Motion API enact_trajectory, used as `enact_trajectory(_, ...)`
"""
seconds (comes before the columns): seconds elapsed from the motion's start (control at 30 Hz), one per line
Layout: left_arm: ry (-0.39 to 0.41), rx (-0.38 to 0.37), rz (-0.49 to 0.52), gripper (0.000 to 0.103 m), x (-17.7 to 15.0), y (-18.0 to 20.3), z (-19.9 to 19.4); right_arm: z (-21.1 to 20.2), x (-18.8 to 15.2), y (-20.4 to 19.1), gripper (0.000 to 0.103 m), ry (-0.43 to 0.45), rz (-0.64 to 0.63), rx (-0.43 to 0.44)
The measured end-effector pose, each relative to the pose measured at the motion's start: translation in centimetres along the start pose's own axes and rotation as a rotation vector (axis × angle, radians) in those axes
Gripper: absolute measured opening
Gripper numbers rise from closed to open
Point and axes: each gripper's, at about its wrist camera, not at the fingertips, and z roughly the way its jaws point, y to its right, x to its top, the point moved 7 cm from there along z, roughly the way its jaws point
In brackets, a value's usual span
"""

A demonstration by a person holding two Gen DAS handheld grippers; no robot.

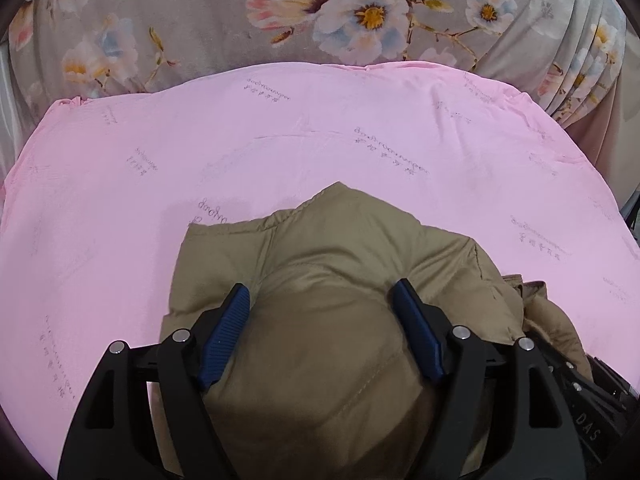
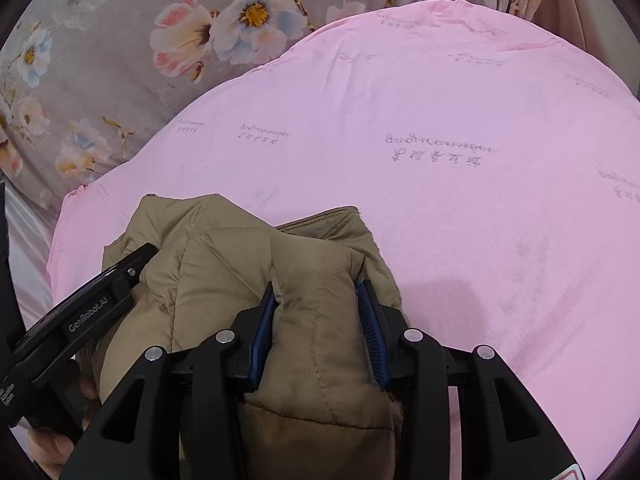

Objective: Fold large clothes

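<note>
A puffy fold of the tan quilted jacket (image 2: 320, 320) is pinched between the pads of the right gripper (image 2: 320, 300), while the left gripper (image 1: 320, 308) is spread wide astride the bundle directly ahead of it, its pads apparently not pressing. The slippery padding could be squeezed out of the pinch and the fold undone onto the pink sheet (image 2: 460, 200) beyond. "GenRobot.AI" can be read on the left gripper's body, "DAS" on the right's; the sheet's print is illegible.
</note>
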Motion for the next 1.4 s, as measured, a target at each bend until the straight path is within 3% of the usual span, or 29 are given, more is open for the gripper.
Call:
enact_trajectory(0.17, -0.004, -0.104, -0.065, 0.072, -1.4, -1.2, -5.8, -6.2, -0.2, 0.0, 0.038, 0.071, -0.060, 0.025)
enact_trajectory(0.27, 0.008, -0.134, -0.079, 0.072, -3.4, -1.5, -8.4, -7.3, -2.0, 0.0, 0.034, 0.033, -0.075, 0.050)
enact_trajectory(0.37, -0.033, -0.168, -0.126, 0.072, -5.9, -1.7, -8.4, -7.2, -4.3, 0.2, 0.034, -0.002, -0.069, 0.048)
enact_trajectory(0.47, -0.006, -0.131, -0.106, 0.072, -7.4, -1.8, -8.5, -6.9, -5.6, 0.4, 0.036, -0.012, -0.073, 0.041)
enact_trajectory(0.63, 0.040, -0.082, -0.042, 0.083, -8.7, -0.9, -8.0, -5.9, -6.5, 0.7, 0.039, -0.023, -0.051, 0.055)
enact_trajectory(1.03, 0.122, -0.016, 0.008, 0.086, -10.1, -0.2, -6.6, -4.5, -7.4, 0.8, 0.040, 0.026, -0.078, 0.033)
enact_trajectory(1.23, 0.140, 0.004, 0.021, 0.086, -10.2, 0.1, -6.2, -4.1, -7.4, 1.0, 0.040, 0.046, -0.066, 0.047)
enact_trajectory(1.4, 0.114, -0.011, 0.025, 0.086, -10.0, 0.0, -6.5, -4.4, -6.8, 1.5, 0.042, -0.011, -0.040, 0.072)
